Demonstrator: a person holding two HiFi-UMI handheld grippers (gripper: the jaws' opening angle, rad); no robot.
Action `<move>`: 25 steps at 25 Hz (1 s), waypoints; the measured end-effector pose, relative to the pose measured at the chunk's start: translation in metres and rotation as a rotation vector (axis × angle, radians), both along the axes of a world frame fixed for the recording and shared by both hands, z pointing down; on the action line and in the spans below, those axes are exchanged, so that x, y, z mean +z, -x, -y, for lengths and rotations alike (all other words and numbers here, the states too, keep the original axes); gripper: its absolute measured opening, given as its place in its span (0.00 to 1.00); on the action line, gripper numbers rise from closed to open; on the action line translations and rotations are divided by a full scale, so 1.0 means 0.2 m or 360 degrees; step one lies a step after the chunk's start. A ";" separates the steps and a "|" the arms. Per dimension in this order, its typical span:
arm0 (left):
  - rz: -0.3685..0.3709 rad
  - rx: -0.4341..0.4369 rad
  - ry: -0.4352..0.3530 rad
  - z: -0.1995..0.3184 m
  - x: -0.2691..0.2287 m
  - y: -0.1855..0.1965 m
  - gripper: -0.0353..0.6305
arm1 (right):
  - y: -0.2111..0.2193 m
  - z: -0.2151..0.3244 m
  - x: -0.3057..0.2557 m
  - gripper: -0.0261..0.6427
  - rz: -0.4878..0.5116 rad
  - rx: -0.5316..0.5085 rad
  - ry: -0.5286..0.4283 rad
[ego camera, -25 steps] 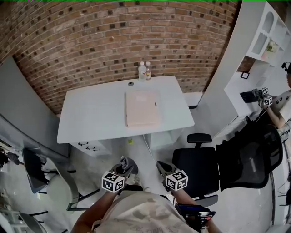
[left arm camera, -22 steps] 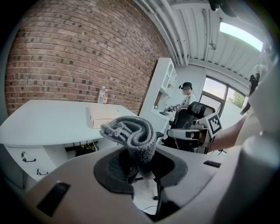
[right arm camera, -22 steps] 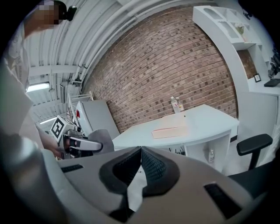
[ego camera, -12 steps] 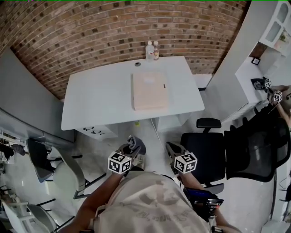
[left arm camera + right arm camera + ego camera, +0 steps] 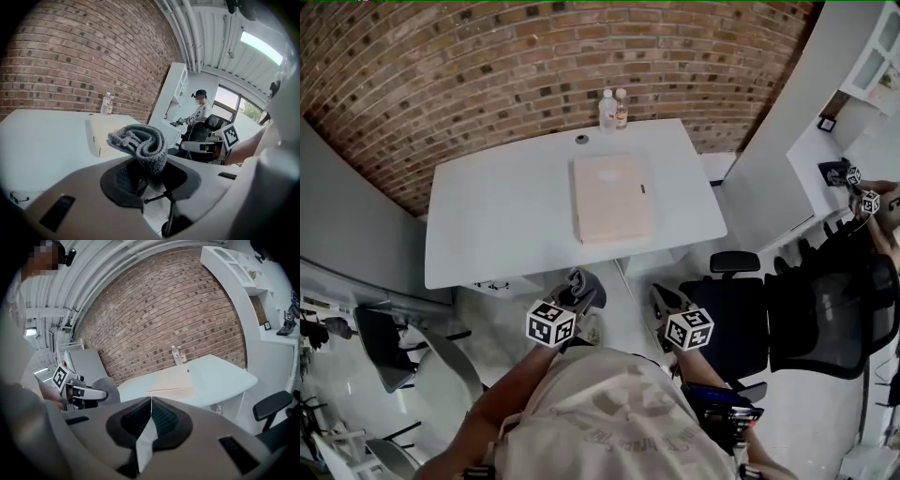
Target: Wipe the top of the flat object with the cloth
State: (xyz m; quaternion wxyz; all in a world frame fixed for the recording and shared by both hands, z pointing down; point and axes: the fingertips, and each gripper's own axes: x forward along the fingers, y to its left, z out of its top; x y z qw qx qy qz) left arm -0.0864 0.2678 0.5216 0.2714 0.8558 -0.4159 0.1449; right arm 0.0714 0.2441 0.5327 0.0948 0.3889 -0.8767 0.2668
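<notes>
A flat pale beige box (image 5: pixel 612 199) lies on the white table (image 5: pixel 497 220), right of its middle; it shows too as the box (image 5: pixel 101 136) in the left gripper view and the box (image 5: pixel 173 383) in the right gripper view. My left gripper (image 5: pixel 581 286) is shut on a folded grey knitted cloth (image 5: pixel 140 143), which sticks up between its jaws. The cloth (image 5: pixel 584 284) hangs just in front of the table's near edge. My right gripper (image 5: pixel 661 302) is shut with nothing in it, its jaws pressed together. Both grippers are held low, short of the table.
Two small bottles (image 5: pixel 613 108) and a small dark round object (image 5: pixel 581 139) stand at the table's far edge by the brick wall. A black office chair (image 5: pixel 741 319) is at the right. Another person (image 5: pixel 200 108) with grippers stands by white shelves farther right.
The view has moved closer to the table. Both grippers have drifted slightly up and to the right; their grips are unchanged.
</notes>
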 end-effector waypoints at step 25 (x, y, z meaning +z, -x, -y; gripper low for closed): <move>-0.0104 -0.0005 0.0042 0.60 0.10 0.39 0.21 | 0.30 0.59 0.03 0.07 -0.0118 0.0098 0.0031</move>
